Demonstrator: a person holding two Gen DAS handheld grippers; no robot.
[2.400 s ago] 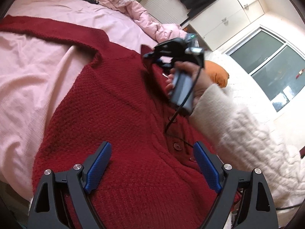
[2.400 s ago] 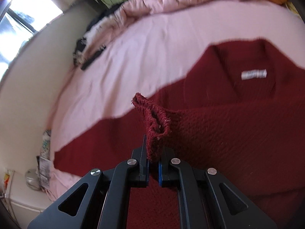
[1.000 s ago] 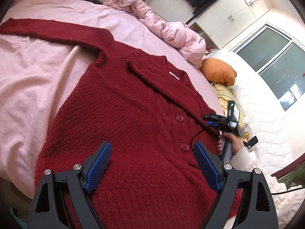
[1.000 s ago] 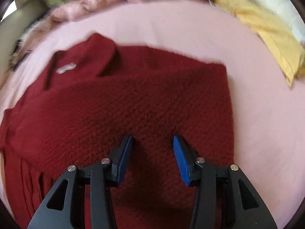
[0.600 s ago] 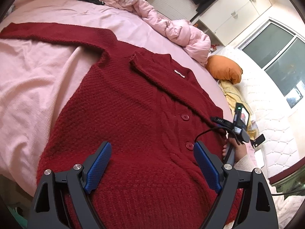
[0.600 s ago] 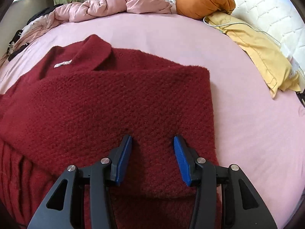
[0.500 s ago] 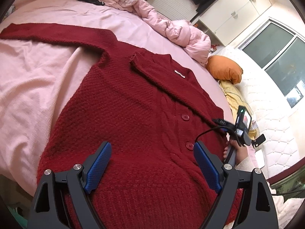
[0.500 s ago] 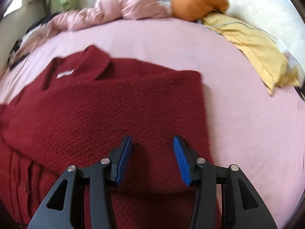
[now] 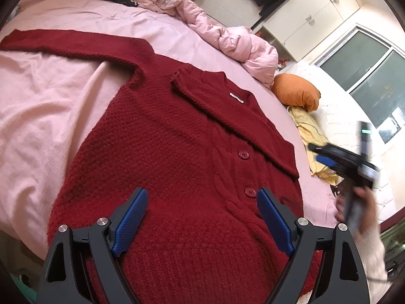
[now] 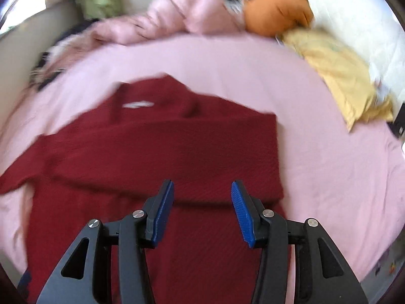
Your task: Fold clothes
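The red cardigan (image 9: 177, 152) lies face up on the pink bed sheet (image 9: 45, 116), its body running lengthways from the hem under the left gripper (image 9: 202, 223) up to the collar with the white label (image 9: 236, 98) at the far end. One sleeve is already folded across the chest, ending near the collar. The other sleeve (image 9: 71, 43) stretches straight out to the left in the left wrist view, well apart from the body's centre line and roughly crosswise to it.

The left gripper hovers over the hem with its jaws wide apart and nothing between the pads. The right gripper (image 10: 202, 210) is off the cardigan's right edge, above the sheet; its jaws have just been opening and they stand apart with no cloth between them, only the folded sleeve lying below.

The outstretched sleeve probably goes next, and it lies on the left gripper's side, up and to the left of it. The left hand is clearly nearer; the right would have to cross the whole garment to reach it.
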